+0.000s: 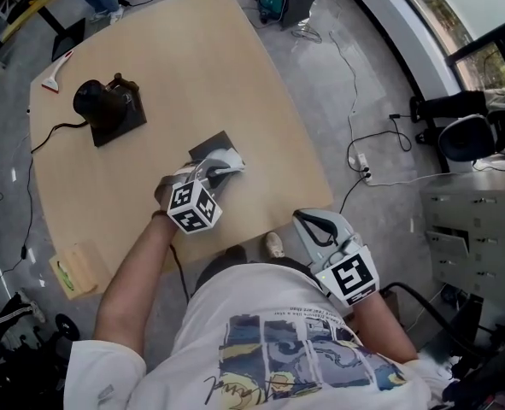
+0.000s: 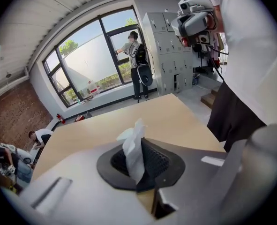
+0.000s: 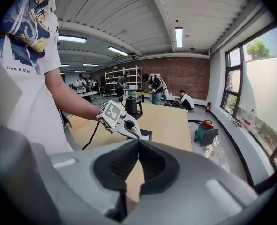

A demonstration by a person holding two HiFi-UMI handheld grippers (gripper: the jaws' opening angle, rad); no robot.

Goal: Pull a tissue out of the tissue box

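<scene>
**Left gripper clamped on the tissue at the box opening**

The dark grey, flat-topped tissue box (image 1: 208, 147) stands near the middle of the pale wooden table (image 1: 252, 67), toward its near edge. The left gripper (image 1: 228, 169) reaches down over the box from the near side. In the left gripper view its jaws are closed on the thin white paper tissue (image 2: 132, 149), which stands up between the pads as a crumpled tuft. The lower part of the sheet and the box slot are hidden under the gripper. The right gripper (image 3: 138, 143) hangs off the table's near right edge, well apart from the box, with its jaws together on nothing. A black kettle on a black base (image 1: 107, 105) sits at the far left, clear of the work.

Handling, as judged: the tissue is very light, soft and easily torn. The best hold is on the bunched tuft rather than a single edge. The pull should go straight up and away from the slot. The box looks light and may lift with the sheet; the idle right gripper could steady it.
</scene>
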